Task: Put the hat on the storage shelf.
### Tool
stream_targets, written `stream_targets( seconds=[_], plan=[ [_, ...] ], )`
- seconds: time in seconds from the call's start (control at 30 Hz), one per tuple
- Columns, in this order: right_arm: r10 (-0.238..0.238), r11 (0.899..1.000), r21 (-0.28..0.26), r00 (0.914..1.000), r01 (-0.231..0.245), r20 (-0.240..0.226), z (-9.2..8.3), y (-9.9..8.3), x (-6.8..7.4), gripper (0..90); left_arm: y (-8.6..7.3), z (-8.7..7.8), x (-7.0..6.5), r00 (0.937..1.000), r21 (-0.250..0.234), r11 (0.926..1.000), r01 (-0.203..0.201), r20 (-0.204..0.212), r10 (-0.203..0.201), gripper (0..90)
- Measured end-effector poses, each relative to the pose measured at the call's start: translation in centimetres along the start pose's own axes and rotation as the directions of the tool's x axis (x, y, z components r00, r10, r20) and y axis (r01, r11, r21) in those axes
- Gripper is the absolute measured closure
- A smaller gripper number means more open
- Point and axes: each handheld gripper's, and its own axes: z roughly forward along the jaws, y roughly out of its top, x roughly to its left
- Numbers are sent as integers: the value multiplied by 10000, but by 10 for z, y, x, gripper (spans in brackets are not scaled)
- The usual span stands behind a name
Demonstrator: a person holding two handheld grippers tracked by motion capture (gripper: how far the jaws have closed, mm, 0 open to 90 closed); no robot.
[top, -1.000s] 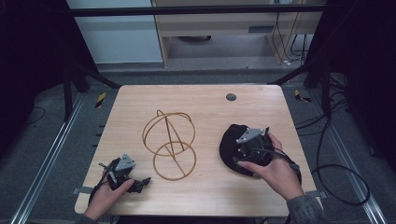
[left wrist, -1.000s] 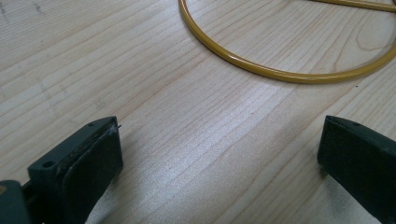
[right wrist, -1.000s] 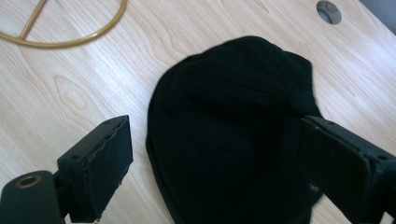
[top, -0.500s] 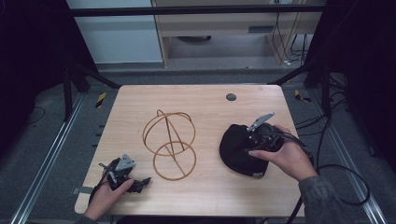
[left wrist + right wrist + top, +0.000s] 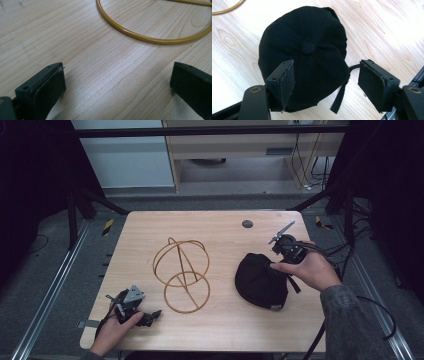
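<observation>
Wooden table [image 5: 215, 227] at centre of the high view. Yellow wire frame [image 5: 182, 275] of hoops standing at mid-table, its lower ring flat on the wood. Black cap [image 5: 260, 281] lying right of the frame, well apart from it, crown up with the top button visible in the right gripper view [image 5: 308, 47]; strap trailing toward the lower edge there. Small dark round spot [image 5: 247, 224] on the table toward the upper centre; nature unclear at this size.

Right gripper [image 5: 280, 251] held in a hand [image 5: 310, 270] at the cap's upper right edge; jaws spread wide over the cap's rim, apparently not touching the fabric. Left gripper [image 5: 150, 315] held in a hand [image 5: 112, 332] at lower left of the high view, resting low on the table; jaws wide apart over bare wood, near the ring [image 5: 150, 37].
</observation>
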Motion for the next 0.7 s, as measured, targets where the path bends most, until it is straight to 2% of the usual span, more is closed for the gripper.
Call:
stream_targets(
  seconds=[0.1,0.2,0.33,0.4,0.53,0.7],
  plan=[
    [53,10000,-16,9999,-53,-101,0,2,-3,311,0,0,0,10000,0,10000,-1,0,1,0],
    [137,9998,-115,9999,-137,-10,-2,7,-8,343,0,0,0,10000,4,10000,3,3,-3,0],
    [307,9992,-258,9992,-314,-257,-3,11,-11,349,0,0,0,10000,8,10000,-2,6,2,0],
    [252,9996,-95,9991,-255,-341,1,14,-11,321,0,0,0,10000,2,10000,0,6,0,0],
    [107,9999,-49,9986,-110,-516,5,20,-6,321,0,0,0,10000,2,10000,3,8,-3,0],
    [-338,9991,232,9969,355,-707,17,29,5,397,0,0,0,10000,3,10000,-1,7,1,0]
  ],
)
